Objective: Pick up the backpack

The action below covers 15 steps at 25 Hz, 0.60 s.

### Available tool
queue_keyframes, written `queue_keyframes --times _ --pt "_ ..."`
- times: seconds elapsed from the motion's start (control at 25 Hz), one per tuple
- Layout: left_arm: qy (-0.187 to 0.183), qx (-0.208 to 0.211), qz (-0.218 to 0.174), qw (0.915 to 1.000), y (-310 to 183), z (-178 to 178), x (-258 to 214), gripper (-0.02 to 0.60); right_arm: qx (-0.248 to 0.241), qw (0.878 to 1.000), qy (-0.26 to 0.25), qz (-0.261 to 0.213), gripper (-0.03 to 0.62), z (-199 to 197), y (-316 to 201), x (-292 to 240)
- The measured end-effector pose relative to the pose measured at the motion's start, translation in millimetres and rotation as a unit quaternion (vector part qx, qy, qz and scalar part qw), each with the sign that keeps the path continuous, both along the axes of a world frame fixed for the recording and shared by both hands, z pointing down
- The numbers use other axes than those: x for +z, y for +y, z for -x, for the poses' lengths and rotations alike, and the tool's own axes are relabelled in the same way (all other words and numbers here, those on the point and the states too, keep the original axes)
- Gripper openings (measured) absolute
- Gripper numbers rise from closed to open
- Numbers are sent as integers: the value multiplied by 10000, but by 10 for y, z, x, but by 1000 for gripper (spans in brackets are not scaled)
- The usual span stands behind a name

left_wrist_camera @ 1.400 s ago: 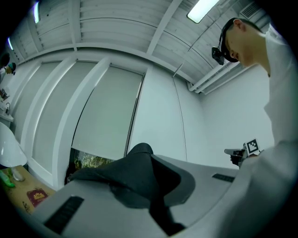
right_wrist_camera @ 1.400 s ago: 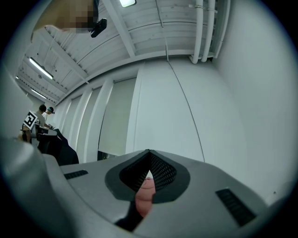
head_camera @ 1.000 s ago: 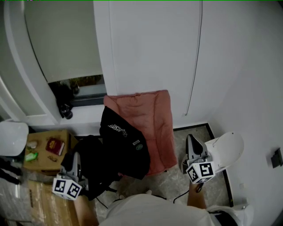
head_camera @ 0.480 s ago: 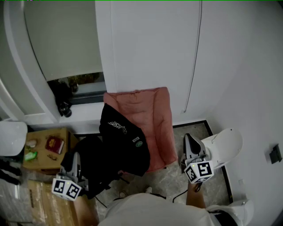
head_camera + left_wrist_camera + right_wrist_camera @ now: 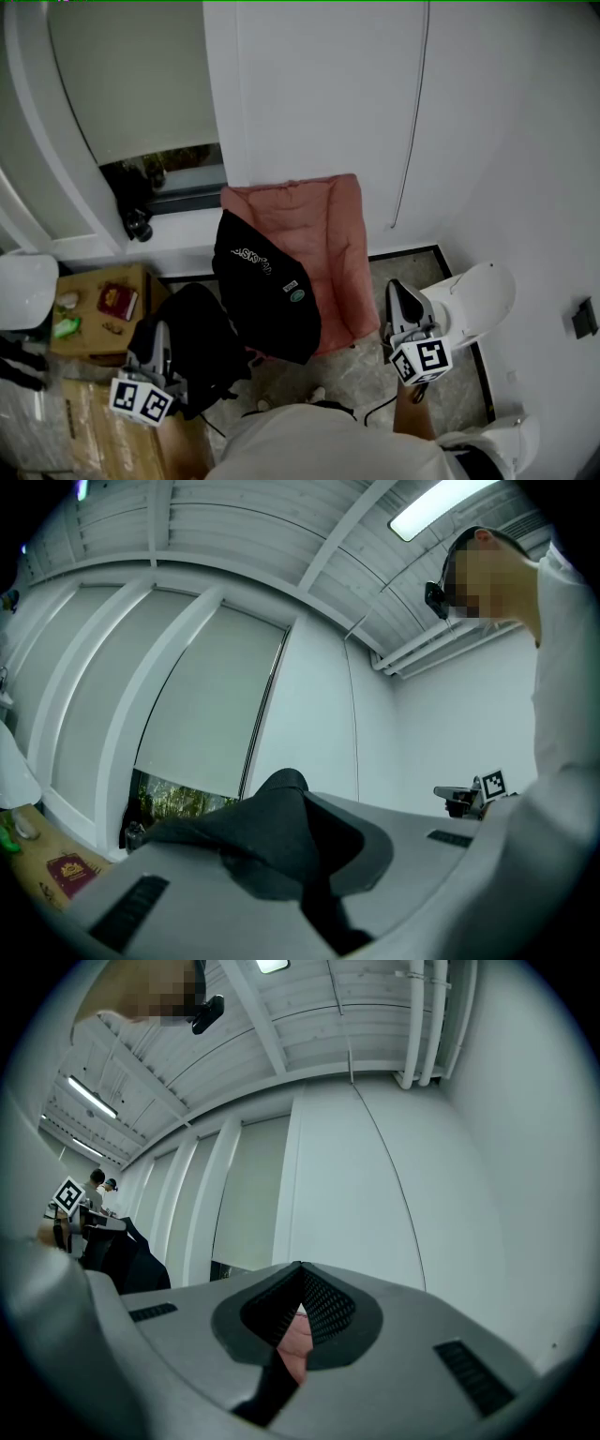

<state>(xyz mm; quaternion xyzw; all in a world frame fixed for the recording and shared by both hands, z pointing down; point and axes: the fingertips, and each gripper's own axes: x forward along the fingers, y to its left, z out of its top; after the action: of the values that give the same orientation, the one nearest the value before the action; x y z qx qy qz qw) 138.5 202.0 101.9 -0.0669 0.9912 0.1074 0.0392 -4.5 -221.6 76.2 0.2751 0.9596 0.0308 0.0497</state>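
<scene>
L gripper (image 5: 157, 345) sits low left in head view, pointing level. Its jaws are clamped tight on black fabric of the backpack (image 5: 202, 342). In L gripper view that fabric (image 5: 272, 832) bunches up betw. the jaws and covers their tips. Backpack sits betw. the wooden desk (image 5: 89, 345) and the pink chair (image 5: 328, 234), its right side up against a black jacket (image 5: 267, 291). Can't tell if its bottom is off the floor.

Jacket, w/ white print, is draped over the chair's left half. Chair stands against the white wall.

R gripper (image 5: 401, 295) is right of the chair, well apart from the backpack. In its own view the jaws meet tip to tip, nothing gripped; a bit of pink shows thru the gap behind them. A white round thing (image 5: 473, 300) is just beside it on the right.

Desk carries a red booklet (image 5: 117, 302) and a small green item (image 5: 66, 328).
</scene>
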Motion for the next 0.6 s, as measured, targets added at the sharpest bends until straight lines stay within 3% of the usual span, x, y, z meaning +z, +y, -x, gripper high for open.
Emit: queue_keyframes --times 0.6 --pt "-31 337 -601 9976 87 16 86 21 -29 9998 -27 -169 18 3 337 -25"
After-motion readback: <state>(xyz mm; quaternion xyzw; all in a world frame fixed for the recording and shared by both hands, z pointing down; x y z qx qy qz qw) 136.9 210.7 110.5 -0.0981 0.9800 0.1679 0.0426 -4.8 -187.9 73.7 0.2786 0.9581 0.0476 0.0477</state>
